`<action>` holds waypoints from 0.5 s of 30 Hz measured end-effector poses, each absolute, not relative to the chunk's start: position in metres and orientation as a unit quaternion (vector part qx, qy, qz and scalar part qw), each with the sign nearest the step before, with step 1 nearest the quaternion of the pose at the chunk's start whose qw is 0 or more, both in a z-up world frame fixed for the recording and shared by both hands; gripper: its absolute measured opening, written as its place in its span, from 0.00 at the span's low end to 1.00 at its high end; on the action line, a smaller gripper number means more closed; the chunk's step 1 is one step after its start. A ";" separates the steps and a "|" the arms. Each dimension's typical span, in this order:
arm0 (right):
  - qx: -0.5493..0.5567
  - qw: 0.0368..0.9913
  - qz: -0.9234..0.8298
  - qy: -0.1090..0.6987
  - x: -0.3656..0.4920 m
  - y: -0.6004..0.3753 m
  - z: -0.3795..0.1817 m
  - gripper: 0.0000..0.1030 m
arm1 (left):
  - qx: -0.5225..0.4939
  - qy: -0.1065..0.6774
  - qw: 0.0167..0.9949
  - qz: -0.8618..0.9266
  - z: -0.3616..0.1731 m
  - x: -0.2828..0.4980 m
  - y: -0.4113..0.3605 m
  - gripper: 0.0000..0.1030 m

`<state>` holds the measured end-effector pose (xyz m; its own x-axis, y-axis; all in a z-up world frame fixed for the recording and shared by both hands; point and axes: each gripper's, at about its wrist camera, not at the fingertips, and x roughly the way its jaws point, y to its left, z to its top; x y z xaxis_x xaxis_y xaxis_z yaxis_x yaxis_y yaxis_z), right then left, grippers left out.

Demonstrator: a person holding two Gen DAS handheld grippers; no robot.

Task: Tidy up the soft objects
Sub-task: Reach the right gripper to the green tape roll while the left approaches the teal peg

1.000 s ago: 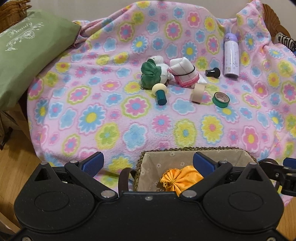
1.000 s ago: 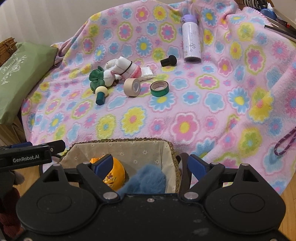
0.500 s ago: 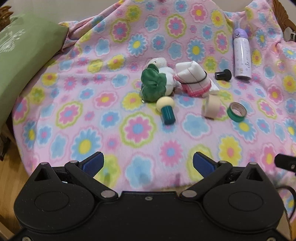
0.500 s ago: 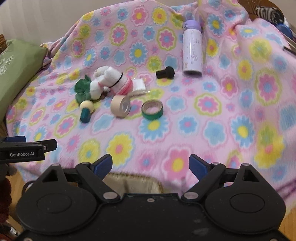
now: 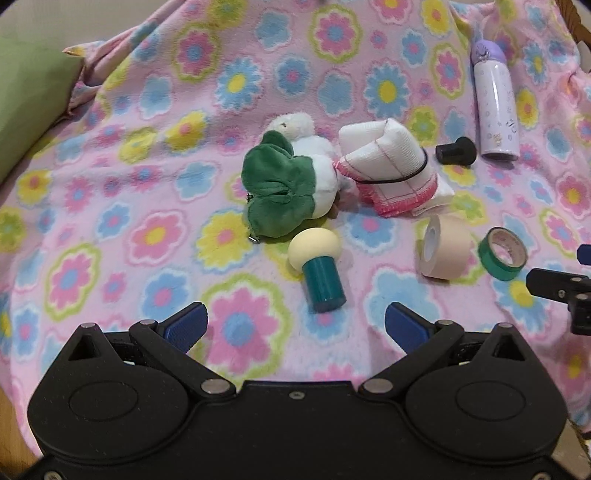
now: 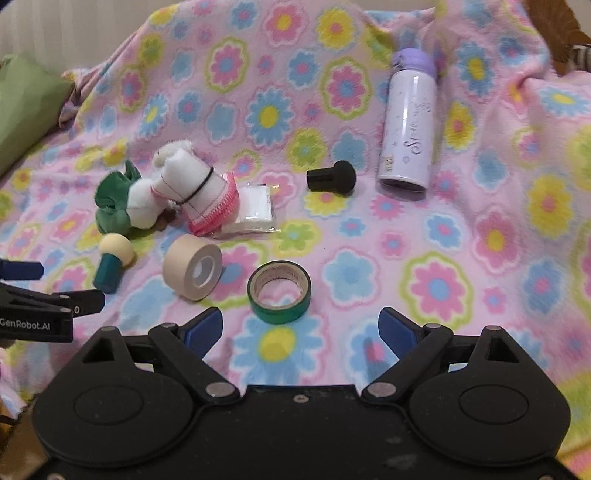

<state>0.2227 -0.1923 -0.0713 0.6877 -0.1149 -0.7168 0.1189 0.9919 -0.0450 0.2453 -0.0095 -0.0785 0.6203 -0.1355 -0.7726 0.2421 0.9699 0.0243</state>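
**Hidden, cropped or unclear**

The green pillow [image 5: 26, 99] is cut by the left edge in both views, so its full shape cannot be seen. A wicker piece [image 5: 576, 22] shows only as a sliver at the top right corner. In the left wrist view the right tool [image 5: 565, 288] enters from the right edge, with only one arm and a blue tip visible; its other finger is out of frame. The flat white packet [image 6: 255, 208] lies partly under the rolled white cloth [image 6: 199, 192], mostly concealed in the left view. The plush toy [image 5: 288, 184] faces away, its features hidden. The writing on the bottle [image 6: 410, 125] is too small to read.
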 end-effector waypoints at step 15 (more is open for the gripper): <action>0.003 0.922 -0.046 0.385 0.259 -0.198 -0.098 0.89 | 0.026 0.443 0.896 -0.013 -0.096 0.283 0.037 0.96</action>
